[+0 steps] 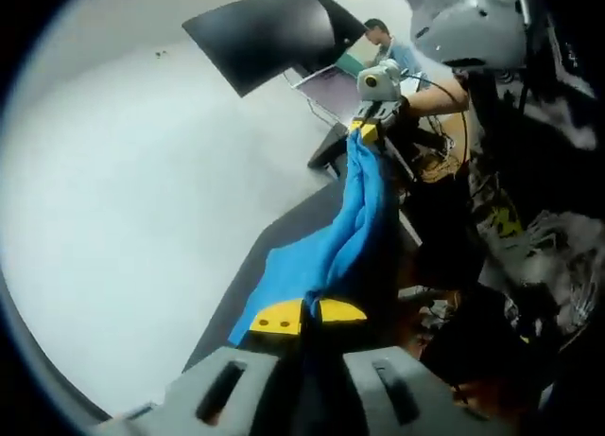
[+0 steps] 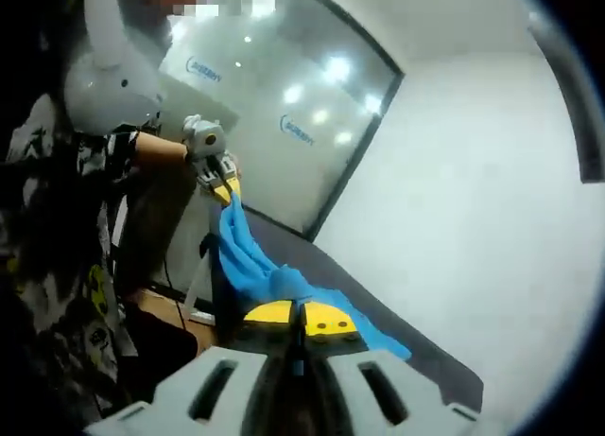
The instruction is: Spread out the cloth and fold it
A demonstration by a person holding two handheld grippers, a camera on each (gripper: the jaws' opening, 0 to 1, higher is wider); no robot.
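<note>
Cloth: your blue cloth (image 1: 350, 230) hangs stretched in the air between your two grippers, bunched into long folds along its span. In the left gripper view it runs from the near jaws up to the far gripper; its lower part spreads wider towards the table (image 1: 274, 237).

Left gripper: your left gripper (image 1: 306, 316) has its yellow-tipped jaws closed together, pinching one end of the cloth. In the right gripper view it (image 2: 223, 184) shows at upper left, held in your hand, with the cloth (image 2: 248, 256) dropping from its tips.

Right gripper: your right gripper (image 2: 301, 319) also has its jaws pressed together, with the cloth's other end caught between the yellow tips. In the left gripper view it (image 1: 370, 127) sits high at centre, gripping the cloth's top end.

Table: a dark grey top lies below the cloth; in the right gripper view its (image 2: 378, 294) surface runs away to the lower right, and part of the cloth drapes down to it.

Surroundings: a white wall (image 1: 123, 200) fills much of the left gripper view; a glass partition (image 2: 284, 105) with reflected lights stands behind the table in the right gripper view.
</note>
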